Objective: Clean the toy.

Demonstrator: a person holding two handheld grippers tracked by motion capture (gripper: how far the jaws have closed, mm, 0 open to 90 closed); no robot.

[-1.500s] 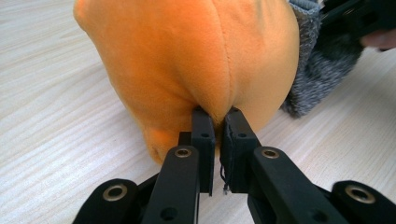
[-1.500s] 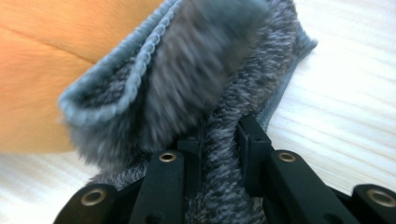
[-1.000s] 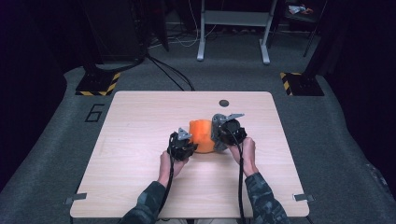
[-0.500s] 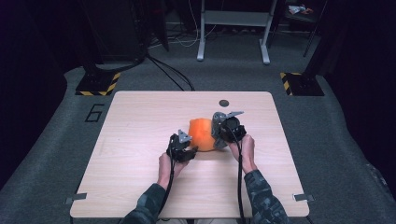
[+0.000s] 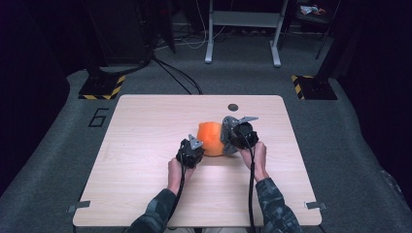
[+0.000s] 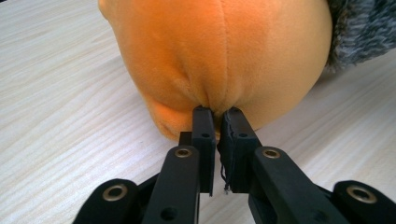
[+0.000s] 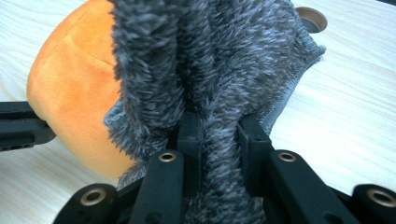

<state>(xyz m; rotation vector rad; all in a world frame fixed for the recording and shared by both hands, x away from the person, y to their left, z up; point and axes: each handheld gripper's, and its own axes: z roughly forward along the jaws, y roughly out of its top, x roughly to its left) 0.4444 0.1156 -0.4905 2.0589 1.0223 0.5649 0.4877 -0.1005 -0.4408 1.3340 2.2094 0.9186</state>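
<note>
An orange plush object (image 5: pixel 212 139) sits near the middle of the pale wooden surface (image 5: pixel 145 145), with a grey fuzzy fabric (image 7: pixel 205 70) attached or wrapped at its right end, and both hands work on it from the near side. The left tongs (image 6: pixel 217 122) are closed almost fully on a small pleat of the orange plush low on its rounded end, the jaws nearly touching with just a thin fold between them. The right tongs (image 7: pixel 217 135) are clamped on a thick ridge of the grey fabric, which bulges up between and above the jaws. Because the left grip holds so little material, the likeliest trouble is that the pleat slides out as soon as the two hands pull apart, since short, smooth plush offers little to bite on. A dark thread appears to hang at the inner face of one left jaw, though the view is too tight to say whether it comes from a seam; if it does, a hard tug could open the stitching. On the right, the fluffy pile may compress and creep through the jaws, so the hold could loosen without any visible warning. The object is soft and light, so an uneven pull would probably drag or roll it across the surface toward the small round hole (image 5: pixel 233 107) near the far edge rather than separate anything.
</note>
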